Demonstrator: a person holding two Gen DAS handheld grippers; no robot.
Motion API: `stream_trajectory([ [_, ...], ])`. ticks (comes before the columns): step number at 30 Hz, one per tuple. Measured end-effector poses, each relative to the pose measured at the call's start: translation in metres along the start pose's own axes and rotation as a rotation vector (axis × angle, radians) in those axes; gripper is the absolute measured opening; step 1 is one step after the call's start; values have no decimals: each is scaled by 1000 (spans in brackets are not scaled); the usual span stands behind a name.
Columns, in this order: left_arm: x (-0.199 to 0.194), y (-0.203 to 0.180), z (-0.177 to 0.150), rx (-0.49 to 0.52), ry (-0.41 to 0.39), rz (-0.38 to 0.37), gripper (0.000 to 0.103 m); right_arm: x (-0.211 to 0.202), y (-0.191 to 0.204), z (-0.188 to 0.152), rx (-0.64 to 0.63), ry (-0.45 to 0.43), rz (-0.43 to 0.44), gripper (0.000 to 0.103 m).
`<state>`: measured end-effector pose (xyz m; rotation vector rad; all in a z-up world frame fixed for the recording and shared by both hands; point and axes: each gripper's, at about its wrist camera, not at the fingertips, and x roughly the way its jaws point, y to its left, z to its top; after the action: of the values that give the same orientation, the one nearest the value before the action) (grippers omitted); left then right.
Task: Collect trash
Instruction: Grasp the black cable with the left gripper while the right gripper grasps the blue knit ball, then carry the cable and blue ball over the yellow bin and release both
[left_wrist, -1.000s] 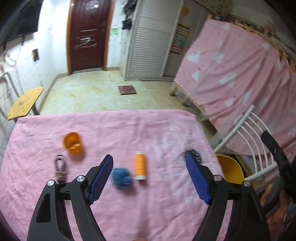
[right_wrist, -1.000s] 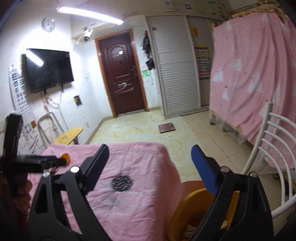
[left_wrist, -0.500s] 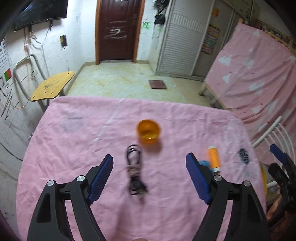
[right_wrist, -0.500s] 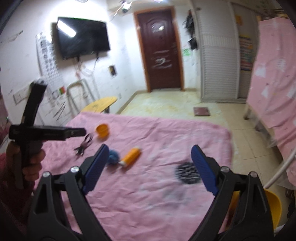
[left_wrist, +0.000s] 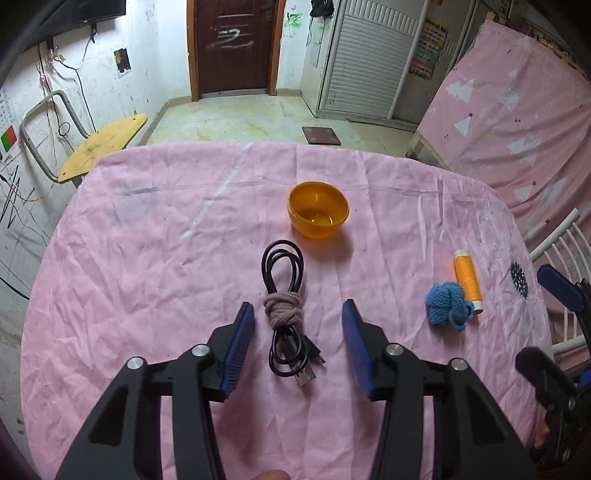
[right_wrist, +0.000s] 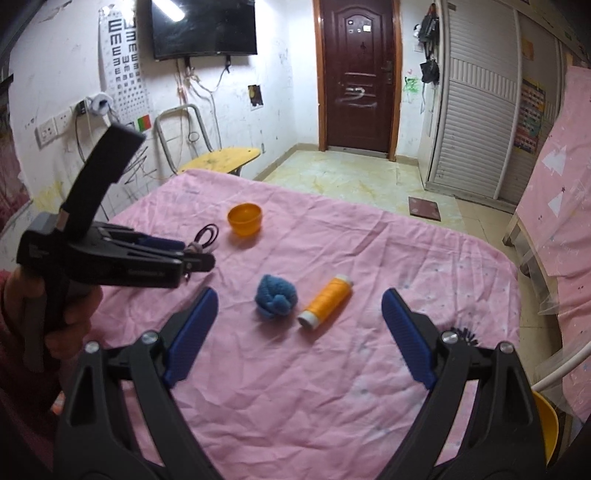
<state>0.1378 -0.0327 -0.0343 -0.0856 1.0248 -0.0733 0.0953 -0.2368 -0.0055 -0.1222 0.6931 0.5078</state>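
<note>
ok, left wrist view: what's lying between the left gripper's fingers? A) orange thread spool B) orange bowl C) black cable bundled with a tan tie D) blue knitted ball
C: the black cable with its tan tie lies between the closing jaws of the left gripper, untouched; the blue knitted ball, orange thread spool and orange bowl lie outside.

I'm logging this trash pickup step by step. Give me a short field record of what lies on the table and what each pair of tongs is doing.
surface: pink cloth
items: orange bowl; bundled black cable; blue knit ball; orange thread spool
left tongs: closing, straddling the cable, pads not yet touching it
right tongs: open, framing knit ball and spool, holding nothing
</note>
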Motion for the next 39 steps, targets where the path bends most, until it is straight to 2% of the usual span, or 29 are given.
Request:
stream_trajectory([
  [2,0,1,-2,5,-11,25,24,5,5,2,-19,13,-6,87],
  [4,-1,3,-3,1,-18,45,16,10,14,4,-41,22,-12,87],
  [9,-6,10,-7,1,-24,35,12,24,31,10,-86,43,-12,85],
  [10,-6,11,-7,4,-26,38,12,27,34,12,-97,50,-21,81],
  [12,-7,11,-8,7,-31,42,11,35,38,13,-114,75,-41,64],
  [19,-9,13,-12,22,-50,33,11,61,40,13,-131,151,-78,55],
  [24,-10,10,-15,41,-69,48,11,75,32,9,-107,202,-107,28],
  [27,-13,15,-14,22,-63,18,11,71,32,9,-102,179,-122,27],
  [30,-24,21,-9,-4,-87,-18,11,56,30,12,-79,120,-119,27],
  [39,-66,16,-2,-6,-171,-42,11,3,12,20,-20,-27,-135,27],
])
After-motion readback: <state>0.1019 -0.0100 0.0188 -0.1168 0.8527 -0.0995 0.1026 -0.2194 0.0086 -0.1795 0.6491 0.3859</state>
